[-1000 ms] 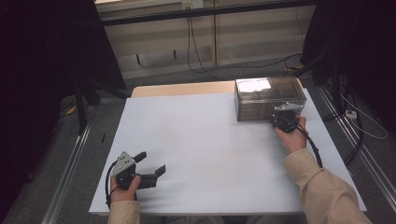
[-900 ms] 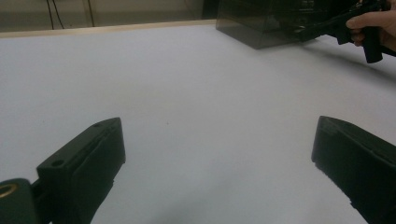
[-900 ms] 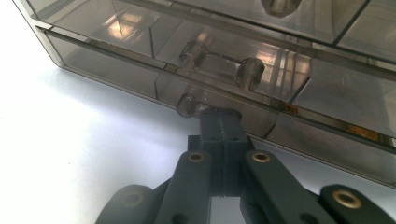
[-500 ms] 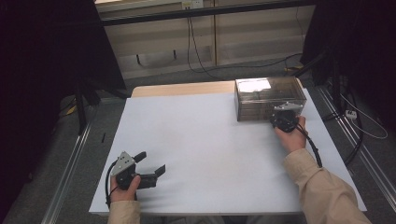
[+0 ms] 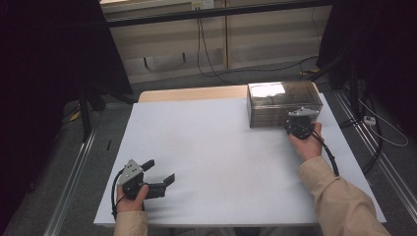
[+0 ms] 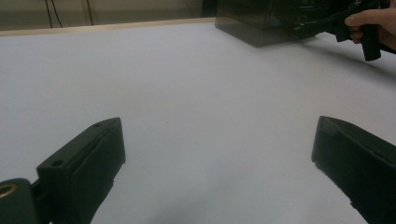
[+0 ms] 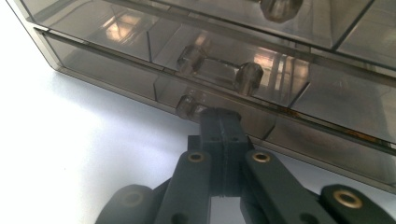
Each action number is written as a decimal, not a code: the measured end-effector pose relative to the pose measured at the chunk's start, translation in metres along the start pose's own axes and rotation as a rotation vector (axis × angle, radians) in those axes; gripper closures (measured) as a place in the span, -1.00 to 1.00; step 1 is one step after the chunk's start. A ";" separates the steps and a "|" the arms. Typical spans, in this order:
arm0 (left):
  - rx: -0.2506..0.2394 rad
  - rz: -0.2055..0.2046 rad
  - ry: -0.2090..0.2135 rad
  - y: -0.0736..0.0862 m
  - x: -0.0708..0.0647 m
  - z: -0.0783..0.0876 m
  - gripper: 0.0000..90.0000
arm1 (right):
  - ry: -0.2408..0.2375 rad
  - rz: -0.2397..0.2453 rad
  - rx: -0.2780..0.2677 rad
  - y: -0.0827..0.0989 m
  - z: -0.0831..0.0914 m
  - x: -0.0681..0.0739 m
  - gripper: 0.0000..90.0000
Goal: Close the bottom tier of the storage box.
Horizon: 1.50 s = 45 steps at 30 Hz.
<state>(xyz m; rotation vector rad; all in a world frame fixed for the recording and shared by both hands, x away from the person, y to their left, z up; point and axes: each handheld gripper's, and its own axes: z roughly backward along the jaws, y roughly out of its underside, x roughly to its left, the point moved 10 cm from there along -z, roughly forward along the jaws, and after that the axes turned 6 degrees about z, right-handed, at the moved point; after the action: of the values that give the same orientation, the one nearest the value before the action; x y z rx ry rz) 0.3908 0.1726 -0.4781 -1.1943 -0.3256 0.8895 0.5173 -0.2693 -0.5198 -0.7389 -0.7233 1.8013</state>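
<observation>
Nearest you, your left gripper point(image 5: 160, 173) rests low over the white table point(image 5: 211, 152) at its near left corner, jaws spread wide apart with nothing between them. Farther off, at the far right, your right gripper point(image 7: 220, 122) has its jaws pressed together, their tips at the bottom front of the smoky clear drawer box point(image 5: 275, 101), just beside a small round knob point(image 7: 186, 106). Whether the tips pinch a knob cannot be told. The drawer box stands at the table's far right edge.

Beige sleeves cover both forearms. Each black gripper, left gripper point(image 5: 156, 176) and right gripper point(image 5: 298, 124), carries a grey three-cornered plate and trails a black cable
</observation>
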 end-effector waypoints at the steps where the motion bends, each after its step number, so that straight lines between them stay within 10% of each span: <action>1: 0.000 0.001 -0.001 0.000 0.000 0.000 -0.94 | 0.000 -0.001 0.001 0.000 0.000 0.000 1.00; 45: -0.006 -0.004 0.001 -0.002 -0.003 0.002 -0.94 | -0.123 -0.052 -0.035 -0.010 0.032 0.016 0.75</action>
<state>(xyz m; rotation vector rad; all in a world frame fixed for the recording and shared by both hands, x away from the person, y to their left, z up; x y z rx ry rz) 0.3883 0.1721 -0.4747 -1.1989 -0.3299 0.8846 0.4936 -0.2557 -0.4941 -0.6311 -0.8494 1.8026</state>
